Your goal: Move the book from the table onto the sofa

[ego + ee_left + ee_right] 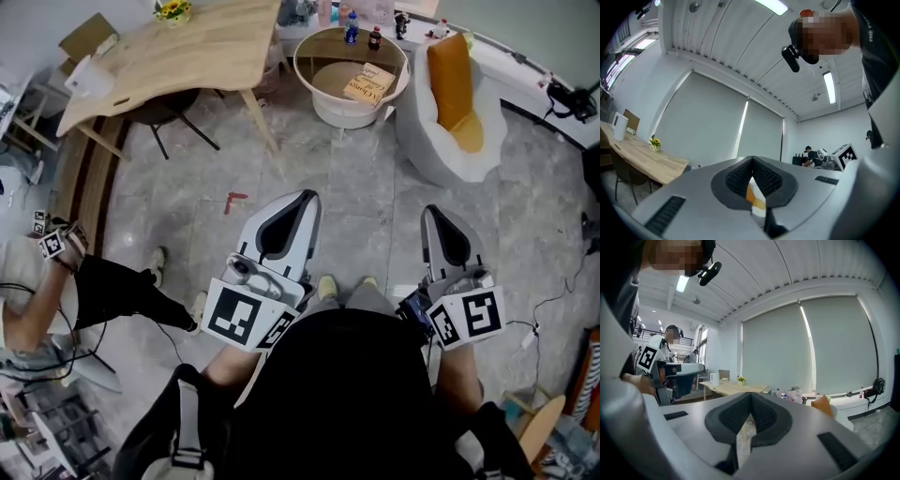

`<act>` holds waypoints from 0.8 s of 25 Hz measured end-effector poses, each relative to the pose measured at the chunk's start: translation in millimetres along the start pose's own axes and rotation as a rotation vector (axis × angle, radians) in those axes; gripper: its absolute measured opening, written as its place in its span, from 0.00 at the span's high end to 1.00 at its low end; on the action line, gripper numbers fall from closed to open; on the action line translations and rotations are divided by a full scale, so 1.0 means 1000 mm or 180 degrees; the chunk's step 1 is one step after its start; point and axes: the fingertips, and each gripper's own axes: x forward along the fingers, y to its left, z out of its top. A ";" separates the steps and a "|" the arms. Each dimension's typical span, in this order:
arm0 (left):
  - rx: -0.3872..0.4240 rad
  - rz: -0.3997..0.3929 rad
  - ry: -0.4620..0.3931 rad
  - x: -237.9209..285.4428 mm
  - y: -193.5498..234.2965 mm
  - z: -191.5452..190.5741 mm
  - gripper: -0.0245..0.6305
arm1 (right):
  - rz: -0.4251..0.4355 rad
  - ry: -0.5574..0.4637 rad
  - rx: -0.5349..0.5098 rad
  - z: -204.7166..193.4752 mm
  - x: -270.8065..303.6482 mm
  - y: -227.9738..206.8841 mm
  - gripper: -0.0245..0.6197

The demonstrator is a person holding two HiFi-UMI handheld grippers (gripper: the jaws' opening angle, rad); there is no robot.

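The book (367, 82), tan with dark print, lies on the round white side table (305, 58) at the far end of the floor. Right of that table stands the white sofa chair (441, 155) with its orange cushion (452, 80). My left gripper (307, 197) and right gripper (433, 214) are held low in front of my body, pointing toward the table and well short of it. Both have their jaws together with nothing between them. In the left gripper view the left gripper (752, 159) points slightly upward; in the right gripper view the right gripper (751, 394) faces the orange cushion (822, 405).
A wooden table (178, 56) with a dark chair (164, 108) under it stands at the far left. Another person (103, 286) sits at the left edge. Bottles (352, 28) stand behind the round table. Cables (553, 300) lie on the floor at the right.
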 end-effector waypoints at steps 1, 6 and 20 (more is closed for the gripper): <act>0.0003 0.0000 -0.0002 -0.001 0.001 0.000 0.94 | 0.0003 0.0004 0.0002 -0.001 0.001 0.001 0.95; -0.0003 -0.0027 -0.0019 0.001 -0.001 0.002 0.94 | 0.0040 -0.0001 0.0017 0.000 0.004 0.002 0.95; 0.0046 -0.0115 -0.0034 -0.002 -0.006 0.000 0.94 | 0.0087 -0.0014 0.0005 -0.011 0.004 0.013 0.95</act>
